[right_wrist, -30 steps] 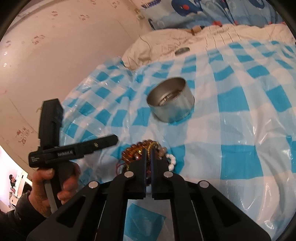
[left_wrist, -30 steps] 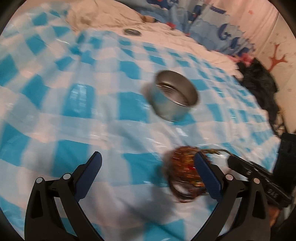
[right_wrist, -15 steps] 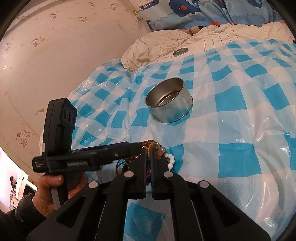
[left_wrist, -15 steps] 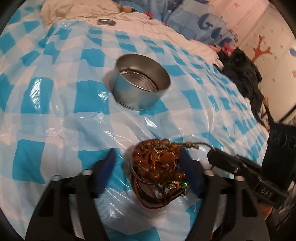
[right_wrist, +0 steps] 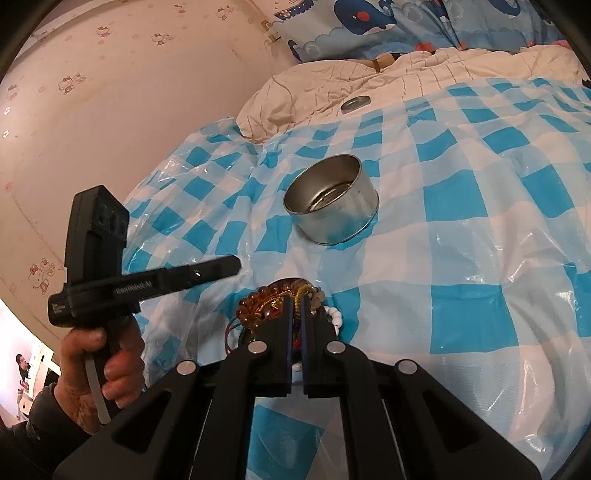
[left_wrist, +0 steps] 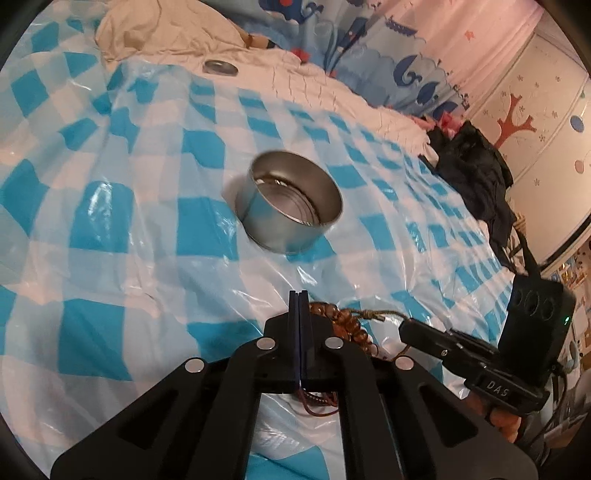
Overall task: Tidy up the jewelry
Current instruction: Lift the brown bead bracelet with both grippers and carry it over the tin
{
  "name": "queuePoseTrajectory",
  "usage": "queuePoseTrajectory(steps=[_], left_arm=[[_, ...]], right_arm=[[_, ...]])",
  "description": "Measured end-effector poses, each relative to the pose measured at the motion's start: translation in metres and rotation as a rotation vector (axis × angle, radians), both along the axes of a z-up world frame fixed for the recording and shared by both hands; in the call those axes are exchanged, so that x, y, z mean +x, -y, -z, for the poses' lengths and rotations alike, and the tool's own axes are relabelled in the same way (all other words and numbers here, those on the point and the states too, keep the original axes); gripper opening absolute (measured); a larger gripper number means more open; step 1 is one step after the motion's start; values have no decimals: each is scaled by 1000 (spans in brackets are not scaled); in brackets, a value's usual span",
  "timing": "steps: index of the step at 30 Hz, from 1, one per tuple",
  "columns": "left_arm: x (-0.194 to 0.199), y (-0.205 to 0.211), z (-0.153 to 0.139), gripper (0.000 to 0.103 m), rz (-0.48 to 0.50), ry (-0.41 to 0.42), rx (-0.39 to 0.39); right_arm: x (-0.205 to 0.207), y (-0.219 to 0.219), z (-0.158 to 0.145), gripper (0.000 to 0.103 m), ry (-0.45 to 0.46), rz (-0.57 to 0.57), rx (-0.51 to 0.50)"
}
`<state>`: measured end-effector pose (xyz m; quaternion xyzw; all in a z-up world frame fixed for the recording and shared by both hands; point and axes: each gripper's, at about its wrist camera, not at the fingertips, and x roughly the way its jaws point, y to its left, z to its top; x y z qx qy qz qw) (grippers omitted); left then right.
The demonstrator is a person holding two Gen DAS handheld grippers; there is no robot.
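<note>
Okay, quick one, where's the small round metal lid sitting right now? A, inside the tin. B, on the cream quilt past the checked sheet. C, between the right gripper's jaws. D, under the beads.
B: the lid lies on the cream quilt, beyond the far edge of the checked sheet, well away from the tin.

On the bed (right_wrist: 461,258), a round tin (right_wrist: 332,201) sits mid-sheet. Nearer the cameras lies a heap of beaded jewelry (right_wrist: 266,304). Behind the tin, a small lid (right_wrist: 355,104) rests on the quilt (right_wrist: 424,79), with pillows (right_wrist: 388,26) behind it.
</note>
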<state>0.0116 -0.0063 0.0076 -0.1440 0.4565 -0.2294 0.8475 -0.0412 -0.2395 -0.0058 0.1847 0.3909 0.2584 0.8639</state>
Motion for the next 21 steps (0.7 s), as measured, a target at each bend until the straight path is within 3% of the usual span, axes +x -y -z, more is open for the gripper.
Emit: queuePoseTrajectory(steps=[3,6,8,10,11,15,18,21], left_arm=[[2,-7,-3,0,-18,0,-7],[6,-5,9,1,9,-67,-45],[6,2,15,15,31,-98,-38],[3,9,17,57,30,-94,-1],[1,11,16,60,25,-83,17],[-5,20,17,59,37,-62,112],[-12,32,21,24,83,-56,210],[-20,41,16,10,122,8,298]], right_arm=[[0,1,0,4,1,1,-1],[0,0,-1,4,-1,1,-3],[0,0,0,4,-4,0,-6],[0,0,0,4,-7,0,-8],[0,0,0,4,-8,0,-9],[1,-2,1,4,-13,-3,-15],[0,-4,1,4,-12,-5,-23],[1,-5,2,4,-15,-6,-32]])
